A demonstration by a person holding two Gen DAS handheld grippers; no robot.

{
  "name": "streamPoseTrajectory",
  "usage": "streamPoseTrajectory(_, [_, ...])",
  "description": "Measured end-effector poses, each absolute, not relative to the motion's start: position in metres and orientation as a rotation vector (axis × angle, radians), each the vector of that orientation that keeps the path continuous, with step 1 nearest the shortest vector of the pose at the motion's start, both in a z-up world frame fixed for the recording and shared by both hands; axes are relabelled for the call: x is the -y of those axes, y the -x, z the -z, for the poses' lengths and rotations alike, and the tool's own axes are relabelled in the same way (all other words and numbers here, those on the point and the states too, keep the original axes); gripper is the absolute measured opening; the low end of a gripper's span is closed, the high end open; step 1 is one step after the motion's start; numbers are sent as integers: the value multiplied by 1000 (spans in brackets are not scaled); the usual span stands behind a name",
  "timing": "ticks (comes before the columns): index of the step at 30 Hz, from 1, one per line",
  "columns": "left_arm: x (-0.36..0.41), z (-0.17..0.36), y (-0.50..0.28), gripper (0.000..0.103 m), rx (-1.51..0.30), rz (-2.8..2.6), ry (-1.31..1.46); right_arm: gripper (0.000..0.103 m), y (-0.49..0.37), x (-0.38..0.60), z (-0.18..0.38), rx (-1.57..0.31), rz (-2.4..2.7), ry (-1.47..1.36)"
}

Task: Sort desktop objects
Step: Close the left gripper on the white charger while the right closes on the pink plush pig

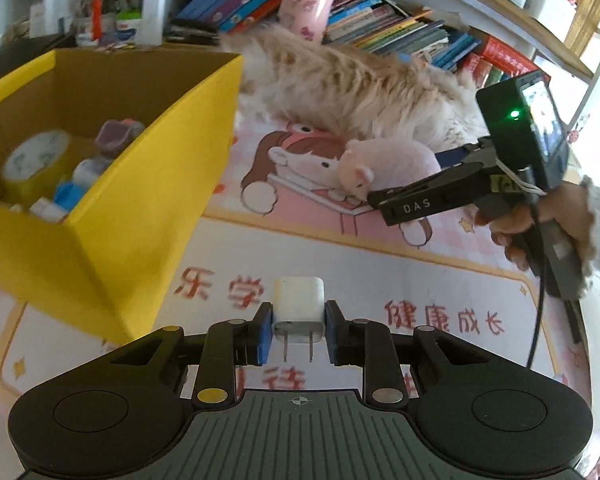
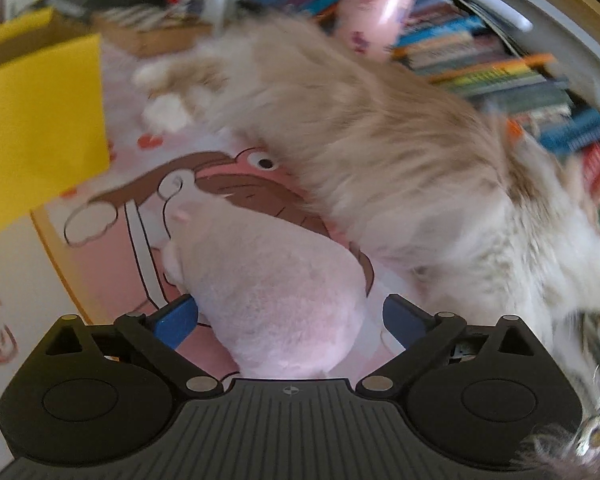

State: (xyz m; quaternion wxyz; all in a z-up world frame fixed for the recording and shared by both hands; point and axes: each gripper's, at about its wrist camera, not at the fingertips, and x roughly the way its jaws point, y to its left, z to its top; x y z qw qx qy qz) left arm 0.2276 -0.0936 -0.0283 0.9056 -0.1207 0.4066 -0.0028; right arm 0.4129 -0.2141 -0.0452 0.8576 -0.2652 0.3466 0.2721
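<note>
We note the left claw (image 1: 299,330) pinching a white plug (image 1: 299,310) between its blue pads, prongs toward the camera, held above the printed mat (image 1: 440,280) on the tabletop. Yellow box (image 1: 140,184) at 10 o'clock in the left view, w/ a tape roll (image 1: 34,164) & small items inside. Right claw (image 2: 290,318) spread, fingers either side of a pink plush toy (image 2: 272,280); contact not clear. Fluffy cat (image 2: 380,160) lies just beyond the toy, at 1 o'clock.
</note>
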Motion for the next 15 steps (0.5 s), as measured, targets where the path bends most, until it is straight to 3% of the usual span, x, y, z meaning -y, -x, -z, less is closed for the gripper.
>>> streamPoseTrajectory(5, [92,26,-220,25,-817,-5,264,95,-419,209,54,-773,-598,550])
streamPoseTrajectory(8, [93,23,-218,25,-806,2,266,76,-420,212,55,-793,-584,471])
streamPoseTrajectory(9, [94,22,-217,25,-803,8,262,64,-419,213,54,-788,-572,464])
streamPoseTrajectory(15, [96,13,-213,25,-781,22,242,61,-406,228,45,-776,-540,380])
